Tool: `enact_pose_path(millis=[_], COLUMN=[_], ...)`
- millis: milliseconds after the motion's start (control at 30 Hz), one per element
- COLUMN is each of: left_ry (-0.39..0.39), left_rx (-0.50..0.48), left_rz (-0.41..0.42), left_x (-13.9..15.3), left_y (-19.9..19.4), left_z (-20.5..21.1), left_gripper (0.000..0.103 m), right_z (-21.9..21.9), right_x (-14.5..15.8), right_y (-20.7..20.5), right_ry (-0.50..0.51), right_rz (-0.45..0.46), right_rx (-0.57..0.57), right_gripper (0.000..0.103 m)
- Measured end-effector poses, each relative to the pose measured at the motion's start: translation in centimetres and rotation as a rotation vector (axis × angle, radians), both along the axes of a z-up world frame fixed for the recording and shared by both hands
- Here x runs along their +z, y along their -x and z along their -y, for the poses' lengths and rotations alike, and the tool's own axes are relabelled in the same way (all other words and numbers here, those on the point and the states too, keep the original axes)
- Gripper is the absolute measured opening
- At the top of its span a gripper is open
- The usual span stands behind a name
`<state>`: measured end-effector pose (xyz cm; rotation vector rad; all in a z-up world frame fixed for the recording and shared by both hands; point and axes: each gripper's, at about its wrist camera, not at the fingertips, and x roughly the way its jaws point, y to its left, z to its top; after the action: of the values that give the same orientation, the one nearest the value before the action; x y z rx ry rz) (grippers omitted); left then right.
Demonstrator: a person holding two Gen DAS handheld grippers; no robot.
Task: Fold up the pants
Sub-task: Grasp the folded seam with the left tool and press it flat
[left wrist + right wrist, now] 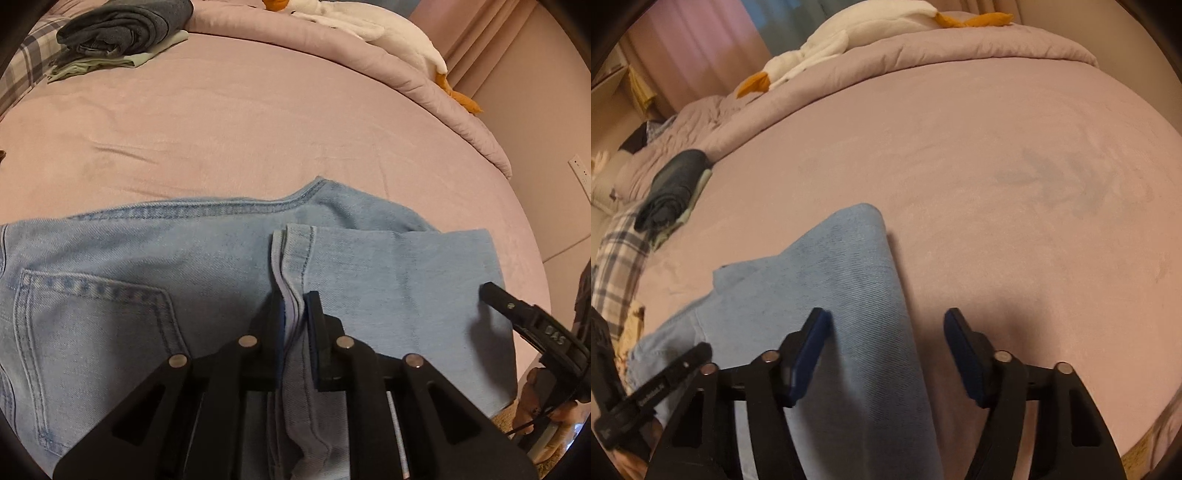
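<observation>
Mid-fold: light blue jeans (207, 266) lying on the pink bed (229, 122), leg hems brought over toward the seat.

Left tool (293, 314) pinched on the stacked hem edges near the back pocket (96, 325); best lowered flat, hems squared to the layer beneath, then released. Right tool (884, 332) spread wide, straddling the folded edge of the denim, gripping nothing; worth closing on that fold to keep it crisp. Both tools low and level, pointing across the bed toward the folded clothes (122, 33) and plush goose (369, 26).
</observation>
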<state>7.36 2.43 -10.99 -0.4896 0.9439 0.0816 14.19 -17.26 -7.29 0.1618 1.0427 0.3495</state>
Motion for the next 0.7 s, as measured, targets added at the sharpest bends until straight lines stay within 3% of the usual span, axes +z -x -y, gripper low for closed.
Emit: enact_pose_path(millis=[233,700], left_ry=[0.031,0.076], left_rx=[-0.008,-0.067], left_rz=[0.025,0.037], left_x=[-0.2,-0.4], left_y=[0.7,4.2], left_z=[-0.4,-0.8], left_gripper=[0.014,0.019], right_z=[-0.1,1.9], right_x=[-0.8,-0.9], right_y=[0.1,3.2], right_ry=[0.006,0.035], right_rz=[-0.007,-0.018], right_rx=[0.038,0.029], right_gripper=[0.046,0.046])
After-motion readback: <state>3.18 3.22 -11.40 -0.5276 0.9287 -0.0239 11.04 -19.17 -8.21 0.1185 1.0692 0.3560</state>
